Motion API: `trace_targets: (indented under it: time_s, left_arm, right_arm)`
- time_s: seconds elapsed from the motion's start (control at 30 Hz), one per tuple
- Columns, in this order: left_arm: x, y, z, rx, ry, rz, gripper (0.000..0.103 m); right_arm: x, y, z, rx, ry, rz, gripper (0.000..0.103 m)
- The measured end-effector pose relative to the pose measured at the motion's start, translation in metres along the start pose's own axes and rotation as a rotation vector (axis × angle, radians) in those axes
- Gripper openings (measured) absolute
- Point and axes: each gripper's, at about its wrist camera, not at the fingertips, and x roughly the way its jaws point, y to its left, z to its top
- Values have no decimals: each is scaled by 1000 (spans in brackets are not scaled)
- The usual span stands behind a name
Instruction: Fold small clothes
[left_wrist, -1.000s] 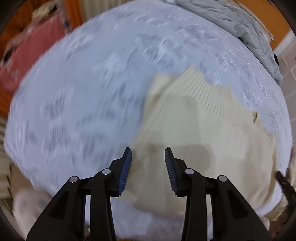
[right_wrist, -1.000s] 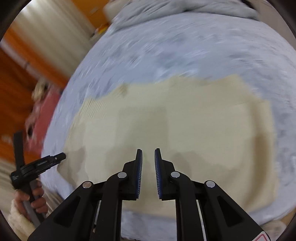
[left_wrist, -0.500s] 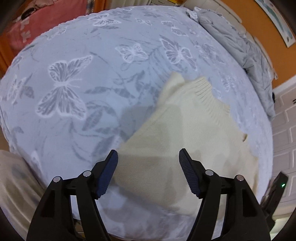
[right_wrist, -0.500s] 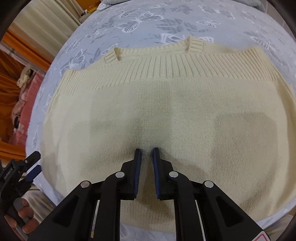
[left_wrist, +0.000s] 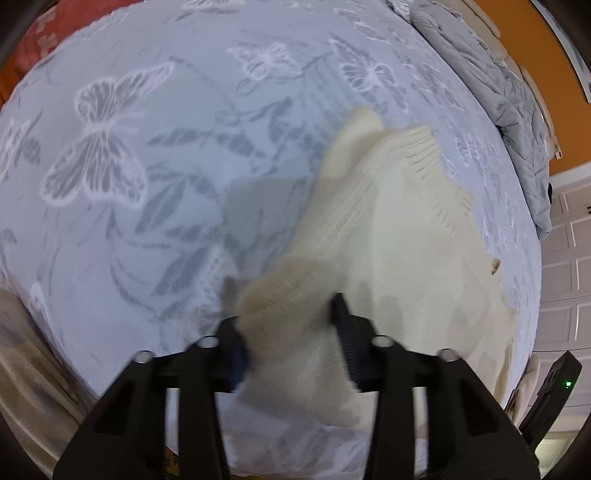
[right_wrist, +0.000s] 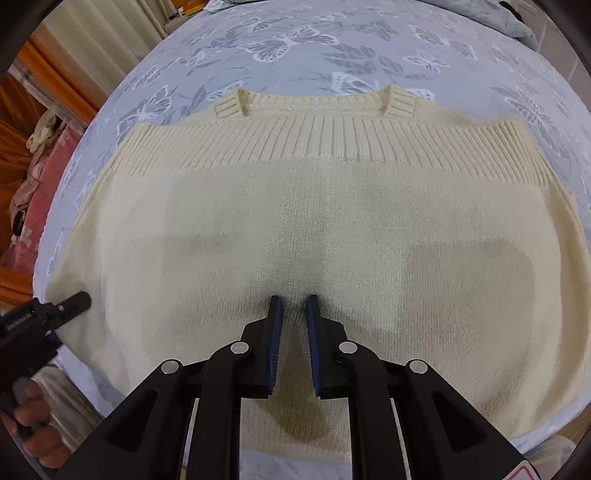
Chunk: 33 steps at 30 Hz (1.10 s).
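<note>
The left gripper (left_wrist: 288, 325) reaches the near left corner of the cream sweater (right_wrist: 332, 229). Its jaws have just been closing and now pinch a bunched fold of the knit between them; that corner is lifted slightly off the bedspread (left_wrist: 166, 166), though the wrist picture is blurred there. In the right wrist view the same gripper shows at the far left edge as a black tool (right_wrist: 44, 314) touching the sweater's edge, with the fingers of a hand (right_wrist: 33, 424) wrapped round its handle below.

The sweater lies flat and spread wide across the pale blue bedspread printed with white butterflies, its ribbed band along the far edge with two small ribbed tabs sticking out.

The right gripper (right_wrist: 293, 306) points steeply down at the middle of the sweater's near half. Its jaws are almost together, with only a narrow slot between the blue pads, and the tips press into the knit, dimpling it; whether any cloth is caught in the slot cannot be told.

At the far right a grey quilt (left_wrist: 491, 85) lies rumpled along the edge of the bed.
</note>
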Motion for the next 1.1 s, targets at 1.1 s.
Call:
trace_targets:
  time_s: [1.1]
  left_arm:
    - [-25, -304, -169, 941, -2, -167, 11]
  right_arm:
    - [-127, -197, -75, 341, -199, 43, 23]
